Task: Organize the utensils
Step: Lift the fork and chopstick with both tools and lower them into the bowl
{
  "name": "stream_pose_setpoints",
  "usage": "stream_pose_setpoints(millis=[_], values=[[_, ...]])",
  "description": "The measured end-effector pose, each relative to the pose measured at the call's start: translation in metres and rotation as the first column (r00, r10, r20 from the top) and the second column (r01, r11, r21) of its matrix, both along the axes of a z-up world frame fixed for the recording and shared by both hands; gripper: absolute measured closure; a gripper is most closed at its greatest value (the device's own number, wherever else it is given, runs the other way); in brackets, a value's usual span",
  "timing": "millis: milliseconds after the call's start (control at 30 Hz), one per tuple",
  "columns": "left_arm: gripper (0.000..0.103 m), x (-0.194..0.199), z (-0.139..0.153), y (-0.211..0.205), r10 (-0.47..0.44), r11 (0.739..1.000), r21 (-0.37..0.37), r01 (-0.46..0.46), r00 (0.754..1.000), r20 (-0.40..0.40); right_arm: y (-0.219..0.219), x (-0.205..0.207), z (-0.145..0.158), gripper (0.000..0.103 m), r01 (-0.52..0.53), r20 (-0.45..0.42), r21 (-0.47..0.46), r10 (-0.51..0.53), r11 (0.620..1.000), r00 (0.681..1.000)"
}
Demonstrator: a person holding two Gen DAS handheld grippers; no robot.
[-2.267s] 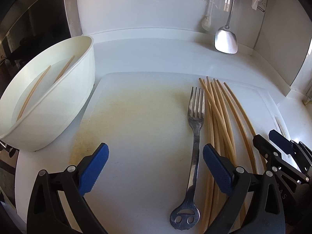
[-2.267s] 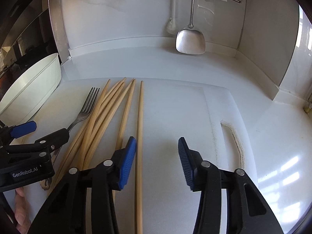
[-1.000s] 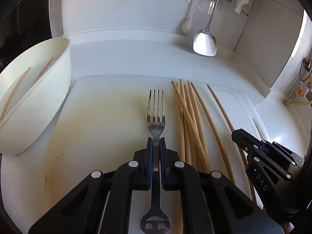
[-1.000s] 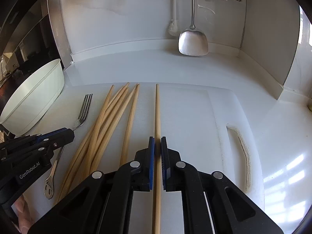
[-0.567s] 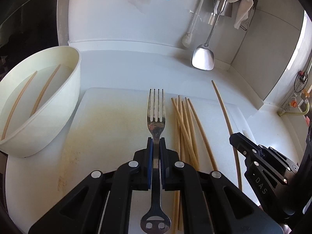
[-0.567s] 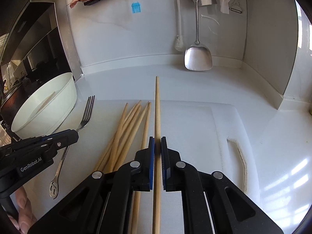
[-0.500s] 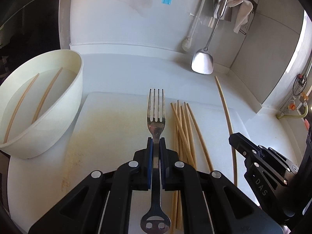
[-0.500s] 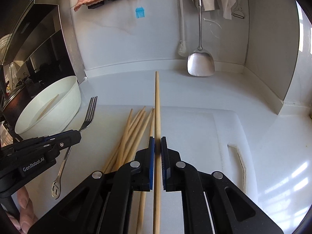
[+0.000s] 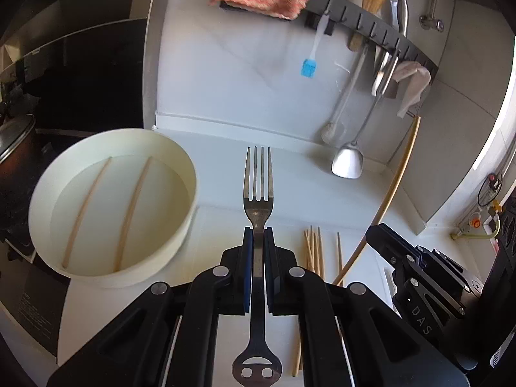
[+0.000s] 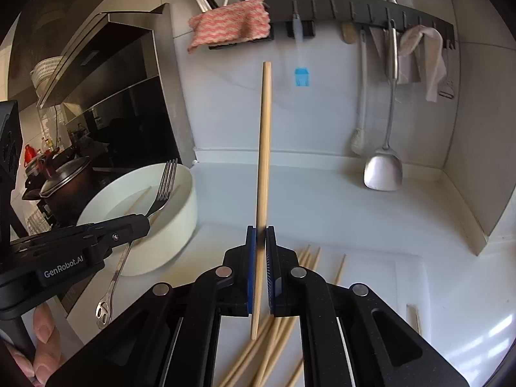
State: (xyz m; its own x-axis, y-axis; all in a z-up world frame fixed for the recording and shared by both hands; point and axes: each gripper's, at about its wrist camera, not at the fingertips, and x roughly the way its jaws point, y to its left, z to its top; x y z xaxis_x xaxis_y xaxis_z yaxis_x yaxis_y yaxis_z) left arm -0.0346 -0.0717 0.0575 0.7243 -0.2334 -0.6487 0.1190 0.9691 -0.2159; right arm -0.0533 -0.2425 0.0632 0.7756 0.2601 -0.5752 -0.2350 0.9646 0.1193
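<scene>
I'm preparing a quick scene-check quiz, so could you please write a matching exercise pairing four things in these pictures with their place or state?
Things:
1. fork
2. single chopstick
3. metal spatula
4. two chopsticks

Places or states:
A. lying inside the white bowl
B. hanging against the back wall
C. clamped in the left claw
D. clamped in the right claw

Pairs: 1-C, 2-D, 3-B, 4-A
</scene>
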Motion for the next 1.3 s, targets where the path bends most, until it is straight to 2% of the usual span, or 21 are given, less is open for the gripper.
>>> stream_pose_setpoints(millis=[333, 533, 633, 800, 967, 1167, 1300], values=[[0.096, 0.034, 0.037, 0.104, 0.034, 0.999, 0.032, -0.035, 0.998, 0.043, 0.100, 0.040, 0.028, 0.097, -0.067, 0.014, 0.022, 0.067, 0.998, 0.998], [0.096, 0.054, 0.041, 0.161, 0.042, 0.998, 0.047, -0.044, 0.998, 0.038, 0.165, 0.061, 0.037, 0.097, -0.130, -0.013, 0.021, 0.131, 0.991, 0.991], [0.096, 0.065, 0.032, 0.183, 0.048, 0.998, 0.044, -0.048, 0.999, 0.010, 0.187, 0.075, 0.030, 0.098, -0.159, -0.058, 0.039, 0.161, 0.987, 0.985], [0.096, 0.085, 0.003, 0.207, 0.047, 0.998, 0.035, -0.045, 0.997, -0.060, 0.213, 0.109, -0.007, 0.099, -0.163, -0.211, 0.112, 0.183, 0.980, 0.960], [0.096, 0.104, -0.032, 0.216, 0.041, 0.999, 0.036, -0.036, 0.990, -0.138, 0.234, 0.141, -0.043, 0.099, -0.141, -0.324, 0.077, 0.159, 0.987, 0.933], [0.096, 0.115, -0.052, 0.223, 0.032, 0.999, 0.032, -0.026, 0.981, -0.189, 0.233, 0.148, -0.051, 0.099, -0.102, -0.358, 0.073, 0.121, 0.992, 0.926], [0.096, 0.124, -0.066, 0.225, 0.035, 0.999, 0.026, -0.029, 0.966, -0.256, 0.233, 0.149, -0.059, 0.099, -0.091, -0.378, 0.061, 0.107, 0.994, 0.920]])
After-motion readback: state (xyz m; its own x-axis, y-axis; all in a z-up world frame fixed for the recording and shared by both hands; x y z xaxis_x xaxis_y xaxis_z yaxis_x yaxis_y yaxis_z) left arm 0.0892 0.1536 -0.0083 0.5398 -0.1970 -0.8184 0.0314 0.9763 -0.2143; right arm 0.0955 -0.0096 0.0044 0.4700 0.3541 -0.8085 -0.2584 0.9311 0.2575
